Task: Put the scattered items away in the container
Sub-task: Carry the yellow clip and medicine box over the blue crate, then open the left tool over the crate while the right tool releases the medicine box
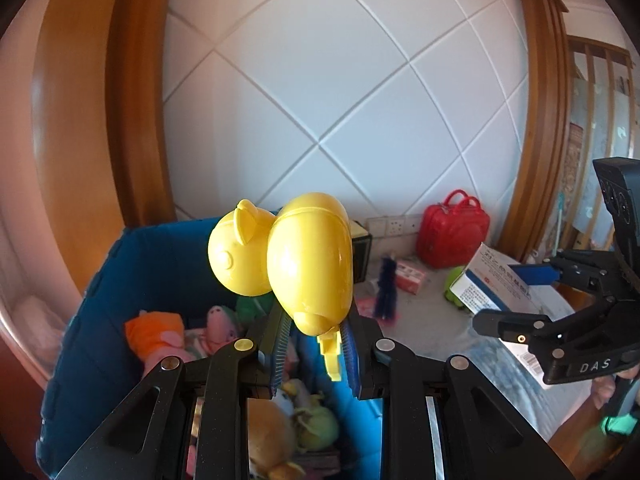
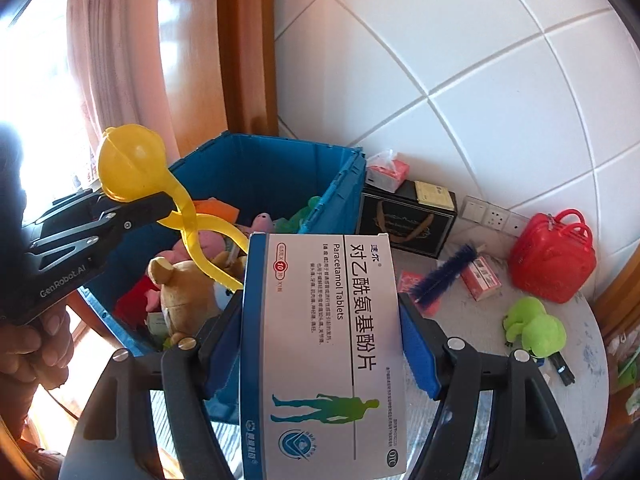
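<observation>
The left gripper (image 1: 312, 356) is clamped narrow on the stem of a yellow plastic duck-shaped scoop toy (image 1: 310, 260), held up over the open blue plastic crate (image 1: 160, 256) of stuffed toys. The right gripper (image 2: 320, 344) grips a Paracetamol Tablets box (image 2: 320, 344) between its 2 blue pads (image 2: 416, 352) — just beside the crate, above the table (image 2: 480, 328).

Medicine box (image 2: 320, 344), centre of right wrist view: "Paracetamol Tablets", large Chinese "对乙酰氨基酚片", red "10", "OTC" at 5 o'clock corner. Left gripper (image 2: 132, 208) body, 9 o'clock: "GenRobot.AI". Right gripper (image 1: 516, 300) body, 4 o'clock of left wrist view: "DAS".
</observation>
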A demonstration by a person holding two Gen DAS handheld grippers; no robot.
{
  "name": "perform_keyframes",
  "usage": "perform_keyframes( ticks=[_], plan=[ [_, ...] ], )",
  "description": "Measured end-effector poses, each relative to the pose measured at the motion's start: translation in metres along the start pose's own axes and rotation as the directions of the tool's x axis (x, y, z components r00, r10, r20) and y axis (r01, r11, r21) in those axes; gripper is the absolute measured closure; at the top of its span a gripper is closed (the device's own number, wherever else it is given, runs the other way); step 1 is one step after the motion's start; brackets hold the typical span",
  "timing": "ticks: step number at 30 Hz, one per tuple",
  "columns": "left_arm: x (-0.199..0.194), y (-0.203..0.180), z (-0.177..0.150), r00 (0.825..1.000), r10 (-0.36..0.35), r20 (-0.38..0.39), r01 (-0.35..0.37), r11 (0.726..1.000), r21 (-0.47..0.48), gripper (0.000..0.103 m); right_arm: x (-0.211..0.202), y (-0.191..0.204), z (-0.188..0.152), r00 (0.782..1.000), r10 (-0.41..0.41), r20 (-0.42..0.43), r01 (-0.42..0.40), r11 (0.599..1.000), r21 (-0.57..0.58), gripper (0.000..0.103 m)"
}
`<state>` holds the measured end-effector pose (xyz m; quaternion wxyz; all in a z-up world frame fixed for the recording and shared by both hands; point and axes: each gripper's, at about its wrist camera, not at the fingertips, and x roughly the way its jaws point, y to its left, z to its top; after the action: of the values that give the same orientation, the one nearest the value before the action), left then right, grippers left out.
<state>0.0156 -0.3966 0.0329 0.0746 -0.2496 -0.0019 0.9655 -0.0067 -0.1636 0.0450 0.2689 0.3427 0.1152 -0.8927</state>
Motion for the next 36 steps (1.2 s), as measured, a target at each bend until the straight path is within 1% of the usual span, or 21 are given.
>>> perform_keyframes(
  ticks=[7,11,16,20,27,33,34,35,36],
  plan=[
    [-0.008,0.065,-0.002,0.996,0.094,0.003,-0.094,0.995,-0.044,0.080,0.030,0.057,0.033,0.998,0.055,-0.006,-0.056,0.994,-0.090,0.032],
    [-0.015,0.096,0.000,0.991,0.136,0.010,-0.136,0.989,-0.054,0.080,0.055,0.077,0.044,0.995,0.093,-0.030,-0.095,0.991,-0.091,0.032],
    [-0.020,0.122,0.001,0.986,0.167,0.020,-0.165,0.984,-0.068,0.080,0.079,0.097,0.058,0.992,0.113,-0.053,-0.118,0.988,-0.103,0.032],
    [-0.015,0.146,0.003,0.983,0.183,0.019,-0.181,0.980,-0.078,0.080,0.091,0.115,0.070,0.992,0.111,-0.056,-0.117,0.985,-0.126,0.032],
    [0.007,0.157,0.008,0.984,0.179,0.002,-0.178,0.981,-0.077,0.080,0.109,0.133,0.091,0.993,0.108,-0.057,-0.115,0.983,-0.141,0.032],
    [0.022,0.161,0.017,0.982,0.188,0.007,-0.187,0.980,-0.067,0.080,0.131,0.136,0.101,0.991,0.109,-0.084,-0.119,0.985,-0.127,0.032],
    [0.025,0.163,0.019,0.982,0.189,0.007,-0.188,0.980,-0.068,0.079,0.135,0.136,0.103,0.990,0.112,-0.088,-0.122,0.985,-0.125,0.032],
    [0.027,0.165,0.021,0.981,0.195,0.017,-0.194,0.979,-0.067,0.074,0.140,0.136,0.105,0.989,0.115,-0.094,-0.126,0.984,-0.122,0.032],
    [0.030,0.168,0.024,0.979,0.206,0.016,-0.204,0.977,-0.065,0.048,0.146,0.134,0.108,0.988,0.118,-0.098,-0.129,0.984,-0.121,0.031]
  ],
)
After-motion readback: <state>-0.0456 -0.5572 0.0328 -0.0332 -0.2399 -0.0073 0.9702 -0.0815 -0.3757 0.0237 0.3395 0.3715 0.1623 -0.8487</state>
